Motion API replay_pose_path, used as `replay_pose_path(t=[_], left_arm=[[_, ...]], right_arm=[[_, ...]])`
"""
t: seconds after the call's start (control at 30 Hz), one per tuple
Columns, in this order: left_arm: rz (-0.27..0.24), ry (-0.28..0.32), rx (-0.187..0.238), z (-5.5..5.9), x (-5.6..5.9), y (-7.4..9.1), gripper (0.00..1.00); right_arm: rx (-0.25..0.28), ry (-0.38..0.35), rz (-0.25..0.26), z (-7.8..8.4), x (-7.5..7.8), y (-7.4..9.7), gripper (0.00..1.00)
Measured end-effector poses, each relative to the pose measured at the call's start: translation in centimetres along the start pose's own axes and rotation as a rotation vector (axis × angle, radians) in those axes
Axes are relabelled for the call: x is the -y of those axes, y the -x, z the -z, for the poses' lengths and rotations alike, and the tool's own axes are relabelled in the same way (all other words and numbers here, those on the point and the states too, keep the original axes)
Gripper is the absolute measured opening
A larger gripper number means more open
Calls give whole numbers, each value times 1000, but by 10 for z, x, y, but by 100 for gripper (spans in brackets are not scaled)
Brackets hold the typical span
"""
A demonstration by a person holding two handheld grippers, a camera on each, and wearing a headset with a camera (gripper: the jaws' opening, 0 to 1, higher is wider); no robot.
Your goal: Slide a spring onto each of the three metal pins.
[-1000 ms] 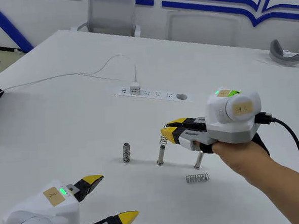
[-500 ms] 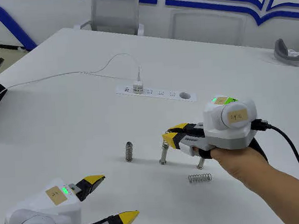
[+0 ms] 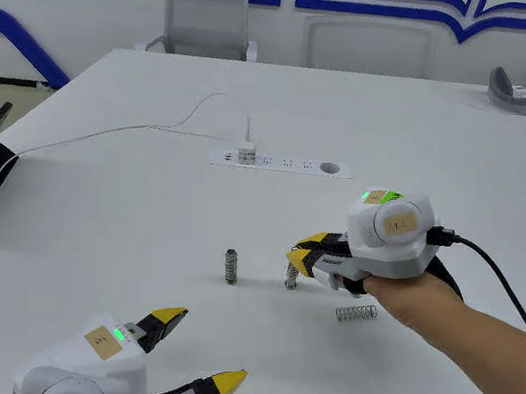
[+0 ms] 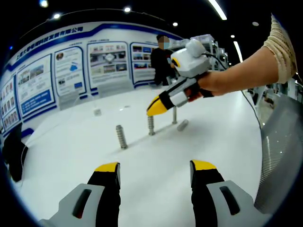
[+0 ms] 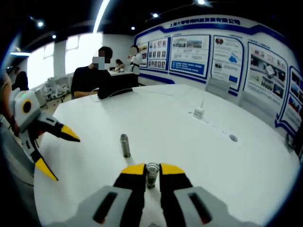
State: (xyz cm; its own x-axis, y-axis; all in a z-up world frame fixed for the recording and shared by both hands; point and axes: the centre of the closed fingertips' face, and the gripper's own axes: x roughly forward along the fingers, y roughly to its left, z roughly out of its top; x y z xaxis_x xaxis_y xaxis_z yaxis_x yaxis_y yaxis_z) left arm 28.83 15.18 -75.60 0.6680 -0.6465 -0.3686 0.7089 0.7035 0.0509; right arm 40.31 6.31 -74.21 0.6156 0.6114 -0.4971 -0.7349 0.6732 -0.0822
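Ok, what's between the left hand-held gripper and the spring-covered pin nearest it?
Nothing but bare white table lies between the left hand-held gripper and that pin. This is clearest in the left gripper view, and the head view agrees.

White desk [image 3: 112, 215]. Power strip [image 3: 283, 163], white cable [image 3: 107, 133] plugged in, at 12 o'clock. Sprung pin [image 3: 231, 266] upright centre; loose spring [image 3: 356, 313] lying flat at 4 o'clock.

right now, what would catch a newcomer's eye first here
The right hand-held gripper, mid-table, is shut on a spring over the middle pin. A loose spring lies beside it on the white table, and the left hand-held gripper hangs open nearer the person.
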Motion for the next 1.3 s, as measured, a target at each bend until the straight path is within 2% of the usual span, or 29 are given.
replay_pose_path(t=[0.53,0.7,1.3], left_arm=[[-4,-5,-2,-2,-2,0,60],[-6,-8,-1,-4,-3,-1,60],[4,-20,-4,-7,1,-5,60]], right_arm=[[-31,-6,-1,13,-2,-3,13],[-17,-24,8,12,0,5,15],[64,-12,4,-3,-13,47,16]])
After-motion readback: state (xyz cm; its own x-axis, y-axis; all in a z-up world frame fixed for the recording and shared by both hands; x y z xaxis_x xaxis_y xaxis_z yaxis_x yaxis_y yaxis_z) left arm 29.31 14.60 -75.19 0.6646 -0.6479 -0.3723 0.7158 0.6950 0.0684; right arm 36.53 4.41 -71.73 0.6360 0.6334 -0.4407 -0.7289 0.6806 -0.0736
